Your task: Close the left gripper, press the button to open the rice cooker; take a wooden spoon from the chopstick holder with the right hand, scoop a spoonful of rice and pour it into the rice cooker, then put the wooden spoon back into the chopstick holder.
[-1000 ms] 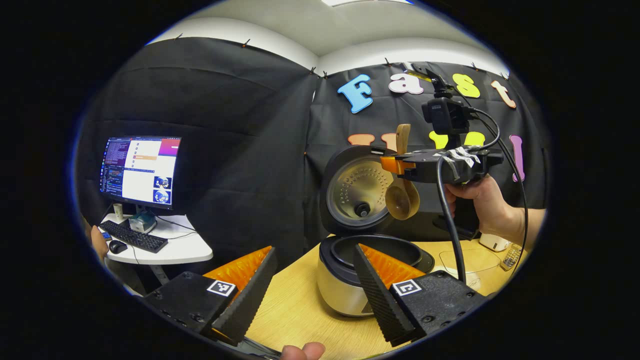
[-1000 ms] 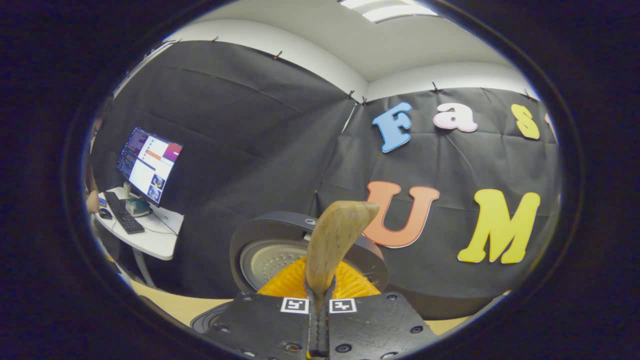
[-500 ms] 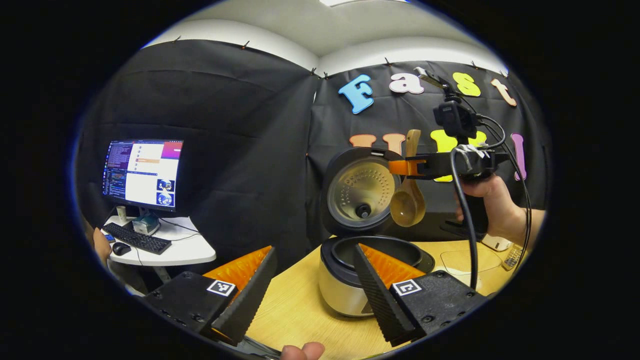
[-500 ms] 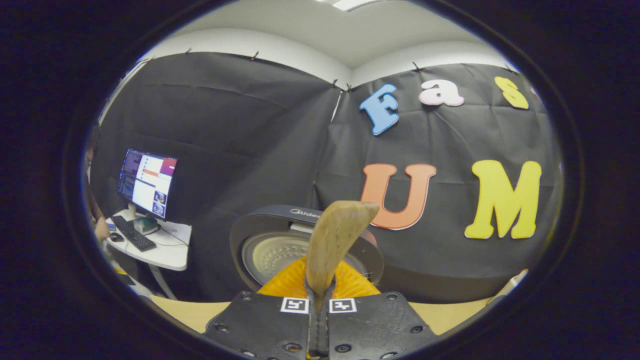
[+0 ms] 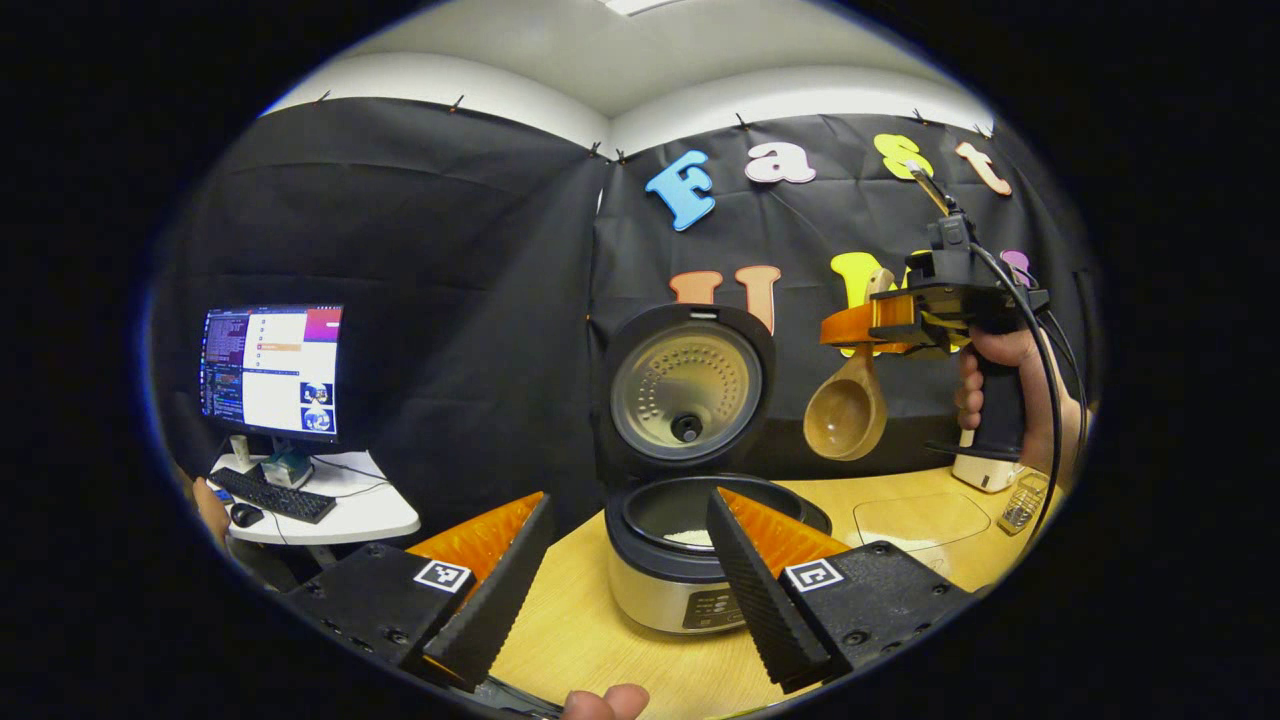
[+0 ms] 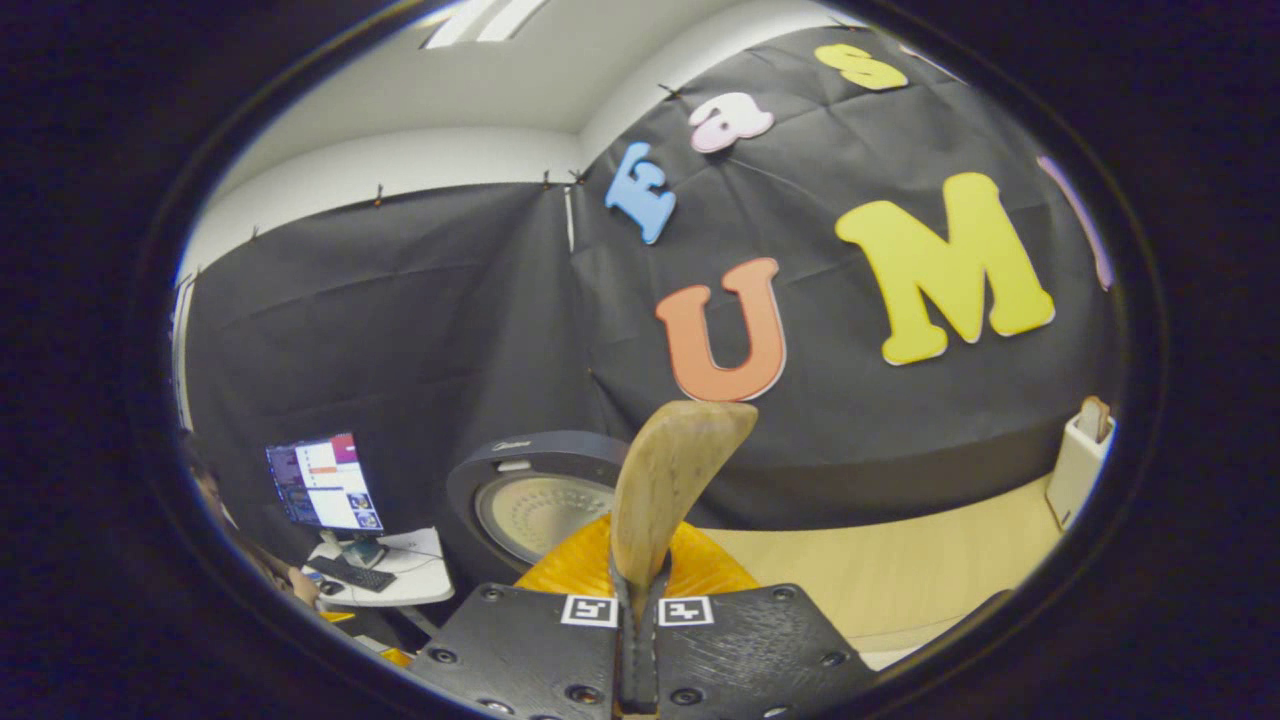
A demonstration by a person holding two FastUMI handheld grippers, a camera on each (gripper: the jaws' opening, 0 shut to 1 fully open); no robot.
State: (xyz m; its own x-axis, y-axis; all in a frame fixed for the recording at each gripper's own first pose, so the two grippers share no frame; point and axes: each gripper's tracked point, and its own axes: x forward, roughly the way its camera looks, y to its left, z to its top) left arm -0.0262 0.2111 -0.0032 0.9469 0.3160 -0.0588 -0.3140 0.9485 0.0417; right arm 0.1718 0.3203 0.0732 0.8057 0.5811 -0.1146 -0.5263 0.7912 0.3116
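Left gripper view is looking across a wooden table [image 5: 600,640] at the rice cooker [image 5: 680,570], which is standing with its lid [image 5: 688,385] raised upright at the far side; a pale patch of rice is lying in the inner pot. The left gripper [image 5: 630,590] is hovering near the cooker with its jaws spread wide apart and gripping nothing. To the right and above the table, the right gripper [image 5: 850,328] is being held up by a hand [image 5: 990,385], and its fingers are clamping the wooden spoon [image 5: 848,405] by the handle. The spoon's bowl is hanging downward, right of the lid and apart from it, and I cannot tell whether anything is in it. At the far right a white chopstick holder [image 5: 980,470] is sitting on the table. Far left, a monitor [image 5: 270,370] and keyboard [image 5: 272,495] are resting on a small white desk [image 5: 340,510].

Right gripper view is showing the right gripper [image 6: 640,640] pressing both fingers tightly on the wooden spoon [image 6: 668,480], whose handle end is sticking up in front of the camera. Beyond it the cooker lid [image 6: 530,500] is standing open, to the left. The chopstick holder [image 6: 1080,465] is sitting at the far right edge of the table [image 6: 900,580].
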